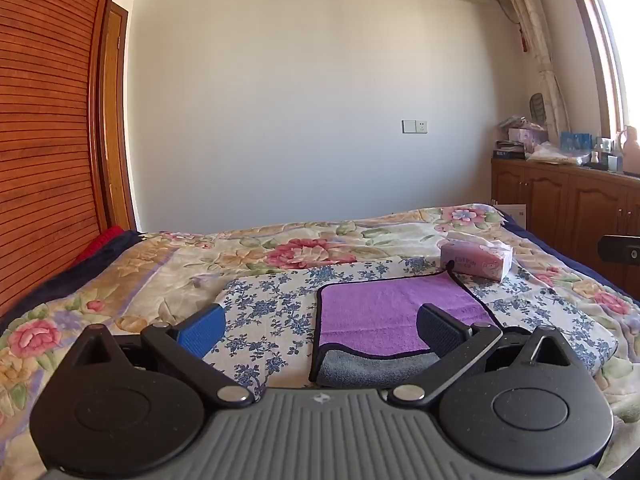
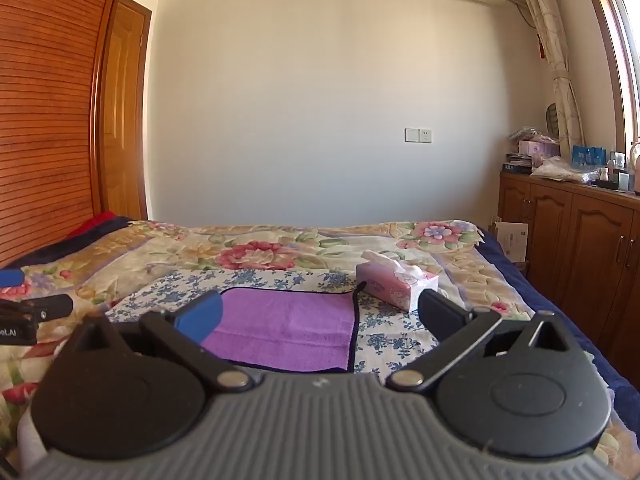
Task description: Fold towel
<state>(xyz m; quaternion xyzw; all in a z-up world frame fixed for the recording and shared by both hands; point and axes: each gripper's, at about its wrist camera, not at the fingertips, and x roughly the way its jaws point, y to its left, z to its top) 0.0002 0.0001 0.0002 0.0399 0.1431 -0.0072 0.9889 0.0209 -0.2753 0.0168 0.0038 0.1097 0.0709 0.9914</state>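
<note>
A purple towel (image 1: 384, 308) with a dark border lies on a blue-flowered cloth (image 1: 272, 304) on the bed, folded over so that a grey strip (image 1: 368, 368) of its underside shows along the near edge. My left gripper (image 1: 320, 328) is open and empty, just short of the towel's near left corner. In the right wrist view the towel (image 2: 288, 328) lies flat ahead. My right gripper (image 2: 320, 316) is open and empty, hovering near the towel's near right edge.
A pink tissue box (image 1: 476, 258) stands on the bed behind the towel's far right corner; it also shows in the right wrist view (image 2: 396, 282). The floral bedspread (image 1: 280, 248) surrounds the cloth. A wooden cabinet (image 2: 580, 232) stands at right, a wooden wardrobe (image 1: 44, 140) at left.
</note>
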